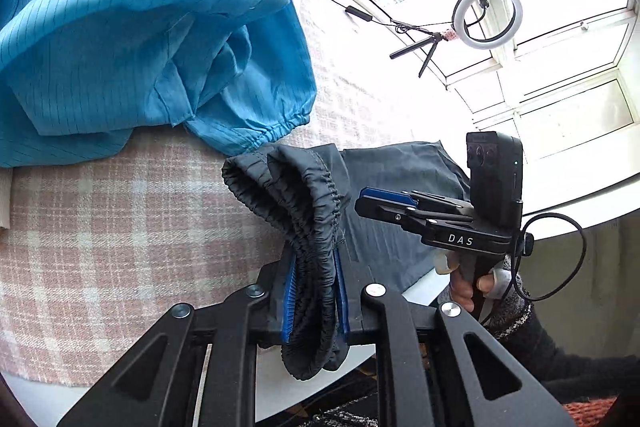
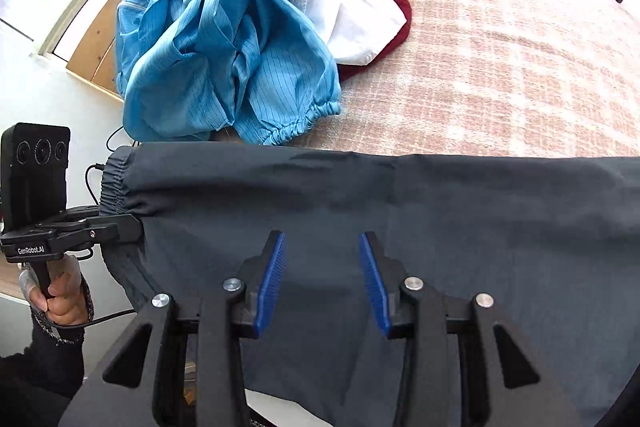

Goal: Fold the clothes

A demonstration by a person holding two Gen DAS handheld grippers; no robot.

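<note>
Dark grey garment (image 2: 460, 227) — thin, limp woven cloth with a gathered elastic band (image 1: 304, 211); lies spread across the near edge of the plaid-covered desk (image 2: 500, 67). Left tool (image 1: 314, 297) clamps the bunched elastic; right tool (image 2: 322, 281) hovers over the flat cloth, jaws apart, gripping nothing. Light, soft, likely slippery — best held at the thick elastic or a seam. Blue striped garment (image 2: 224, 55) heaped behind.

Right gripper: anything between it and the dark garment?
Nothing visible. The right gripper is open directly over the dark garment, bare fabric between its pads. The left gripper clamps the elastic waistband at the garment's end. The blue garment lies beyond, apart.
</note>
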